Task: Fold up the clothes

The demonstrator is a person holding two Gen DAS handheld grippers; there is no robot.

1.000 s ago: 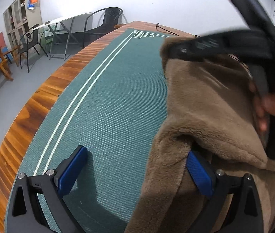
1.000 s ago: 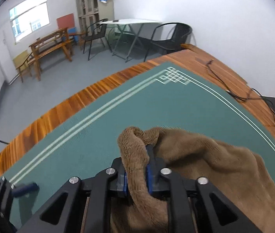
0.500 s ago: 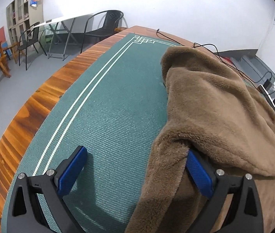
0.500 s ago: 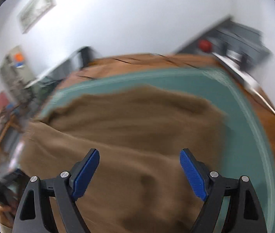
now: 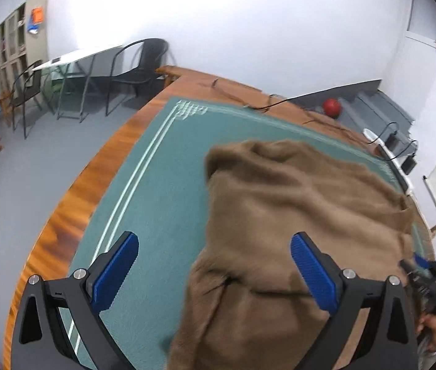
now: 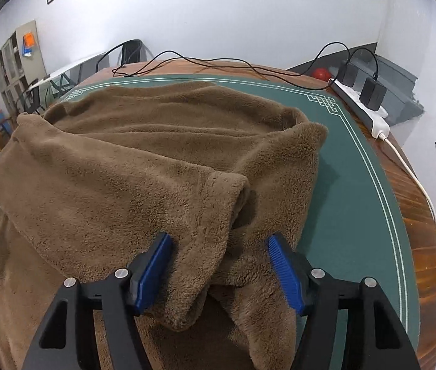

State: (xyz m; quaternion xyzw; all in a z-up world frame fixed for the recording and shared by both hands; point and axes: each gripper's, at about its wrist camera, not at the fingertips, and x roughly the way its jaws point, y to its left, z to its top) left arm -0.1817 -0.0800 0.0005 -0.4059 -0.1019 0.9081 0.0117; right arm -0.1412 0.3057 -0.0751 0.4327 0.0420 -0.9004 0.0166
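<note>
**Brown fleece half-gathered on the green mat**

Over the left wrist view, the left gripper (image 5: 214, 273) hangs with its 2 blue ribbed pads spread wide, holding nothing. The brown plush fleece garment (image 5: 295, 215) lies rumpled on the green woven table mat (image 5: 162, 178), its near edge spilling toward the camera. The right gripper (image 5: 430, 277) shows at the frame's edge.

From the right wrist view, the right gripper (image 6: 221, 274) stands partly open, a thick rolled fold of fleece between its pads, not visibly pinched. Judged from this, a clean fold needs the grip set on 1 hem layer only, since the deep, soft pile bunches easily.
</note>
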